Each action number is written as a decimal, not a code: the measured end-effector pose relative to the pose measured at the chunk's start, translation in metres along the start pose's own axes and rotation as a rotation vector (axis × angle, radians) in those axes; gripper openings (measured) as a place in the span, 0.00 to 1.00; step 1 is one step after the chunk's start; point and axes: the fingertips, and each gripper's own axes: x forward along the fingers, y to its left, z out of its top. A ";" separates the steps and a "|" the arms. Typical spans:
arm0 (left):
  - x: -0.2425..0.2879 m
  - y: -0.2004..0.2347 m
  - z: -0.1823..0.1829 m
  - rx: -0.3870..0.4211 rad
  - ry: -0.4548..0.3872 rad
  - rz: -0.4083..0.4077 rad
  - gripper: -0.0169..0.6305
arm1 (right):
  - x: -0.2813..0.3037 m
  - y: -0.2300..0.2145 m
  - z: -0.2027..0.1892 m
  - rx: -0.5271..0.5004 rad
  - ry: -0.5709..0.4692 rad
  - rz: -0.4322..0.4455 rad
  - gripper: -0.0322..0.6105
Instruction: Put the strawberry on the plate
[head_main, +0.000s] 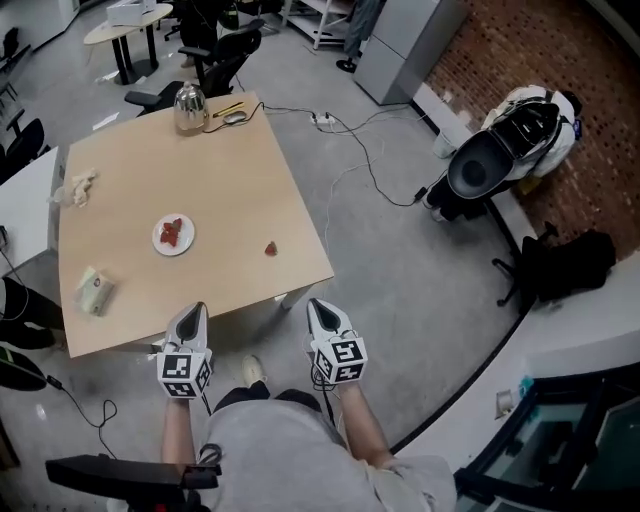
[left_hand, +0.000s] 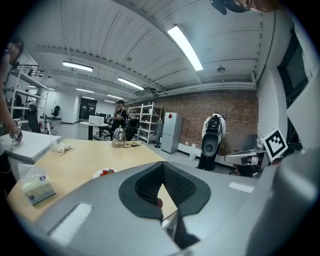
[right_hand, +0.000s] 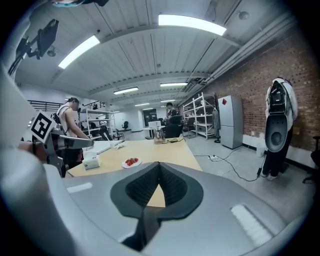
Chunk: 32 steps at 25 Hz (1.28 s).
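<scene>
A loose red strawberry (head_main: 271, 249) lies on the light wooden table (head_main: 230, 170), near its right front. To its left stands a small white plate (head_main: 173, 235) with red strawberry pieces on it; the plate (left_hand: 103, 172) shows in the left gripper view and the plate (right_hand: 131, 162) in the right gripper view too. My left gripper (head_main: 198, 308) hovers at the table's near edge, jaws together and empty. My right gripper (head_main: 313, 304) hangs just off the table's near right corner, also shut and empty. Both point towards the table, well short of the strawberry.
A tissue pack (head_main: 95, 290) lies at the table's front left, crumpled tissue (head_main: 80, 187) at the left, and a glass kettle (head_main: 189, 107) at the far edge. A white table (head_main: 25, 210) adjoins on the left. Cables (head_main: 370, 165), a large speaker (head_main: 490, 165) and a black bag (head_main: 565, 265) stand on the floor to the right.
</scene>
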 end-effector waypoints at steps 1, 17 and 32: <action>-0.002 0.003 -0.002 -0.003 0.003 0.009 0.06 | 0.004 0.001 0.000 -0.004 0.006 0.006 0.06; -0.018 0.061 -0.011 -0.057 0.015 0.194 0.06 | 0.079 0.016 0.009 -0.078 0.048 0.105 0.06; 0.059 0.098 -0.005 -0.098 0.091 0.260 0.06 | 0.177 -0.018 0.010 -0.092 0.141 0.170 0.06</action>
